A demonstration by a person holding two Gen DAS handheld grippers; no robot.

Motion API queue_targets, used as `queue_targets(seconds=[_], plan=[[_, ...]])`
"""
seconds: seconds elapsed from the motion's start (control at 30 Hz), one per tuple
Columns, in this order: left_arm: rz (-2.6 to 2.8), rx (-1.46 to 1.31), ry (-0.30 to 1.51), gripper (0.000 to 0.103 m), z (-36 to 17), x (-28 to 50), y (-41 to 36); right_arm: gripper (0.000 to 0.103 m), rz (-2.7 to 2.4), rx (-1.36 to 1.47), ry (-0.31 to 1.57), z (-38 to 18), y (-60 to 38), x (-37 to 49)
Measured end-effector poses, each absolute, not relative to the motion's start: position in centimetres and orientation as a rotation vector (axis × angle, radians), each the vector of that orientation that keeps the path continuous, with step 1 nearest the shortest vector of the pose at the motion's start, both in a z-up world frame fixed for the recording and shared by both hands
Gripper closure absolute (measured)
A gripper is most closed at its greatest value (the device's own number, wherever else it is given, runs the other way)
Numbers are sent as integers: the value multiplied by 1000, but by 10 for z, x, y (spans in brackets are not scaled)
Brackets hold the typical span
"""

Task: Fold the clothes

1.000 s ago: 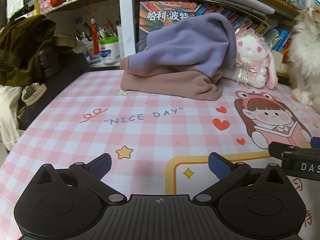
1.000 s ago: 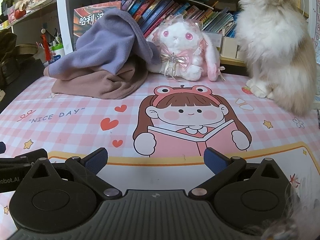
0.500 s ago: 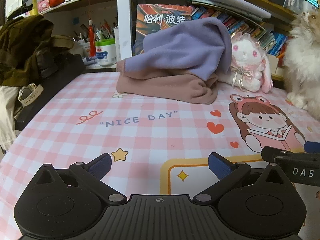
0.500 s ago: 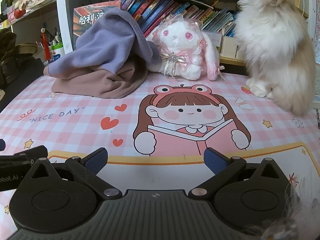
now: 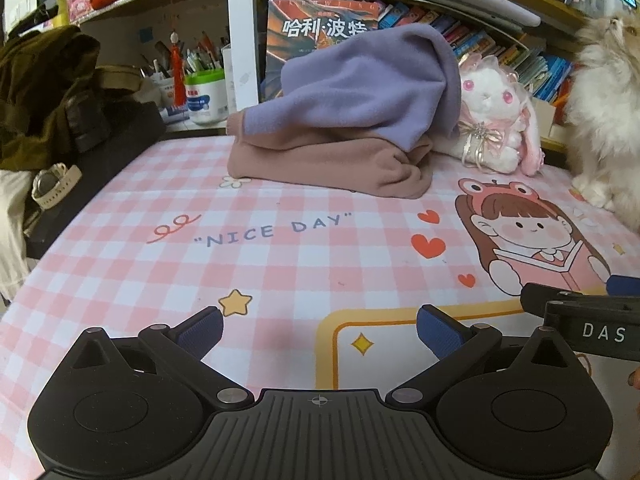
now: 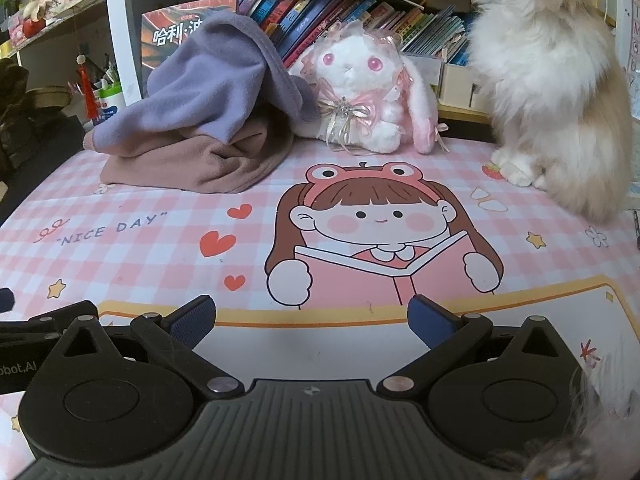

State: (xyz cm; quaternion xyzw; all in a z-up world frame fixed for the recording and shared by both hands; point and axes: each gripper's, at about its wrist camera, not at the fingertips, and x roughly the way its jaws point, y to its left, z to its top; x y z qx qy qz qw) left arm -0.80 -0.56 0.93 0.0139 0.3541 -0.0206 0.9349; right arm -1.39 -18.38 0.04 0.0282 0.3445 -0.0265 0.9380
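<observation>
The left hand-held gripper (image 5: 319,330) is held low over the table (image 5: 280,264) with its blue-padded fingers spread wide and nothing between them; the right hand-held gripper (image 6: 310,322) is held the same way, wide and empty, just beside it. Neither is touching cloth. The step in hand is judged to be the approach, with no fold yet begun.

The clothes are heaped at the far side of the table, well apart from both tools: a purple garment (image 5: 360,92) is draped over a dusty-pink garment (image 5: 332,164), both crumpled against the bookshelf (image 6: 360,8). The next move is judged to call for both tools to be carried forward and an edge of the upper garment to be pinched, so that it can be pulled onto the bare mat and spread flat.

Two hand-held grippers, two garments, one plush rabbit (image 6: 368,92) and one fluffy cat (image 6: 552,92) are counted.
</observation>
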Motion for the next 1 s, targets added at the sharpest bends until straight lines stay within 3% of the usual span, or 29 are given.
queue_targets(seconds=[0.47, 1.0], plan=[[-92, -24, 704, 0, 24, 12, -4, 0, -12, 106, 731, 3, -190, -1], [-139, -134, 683, 0, 72, 107, -52, 2, 52, 173, 708, 18, -239, 20]])
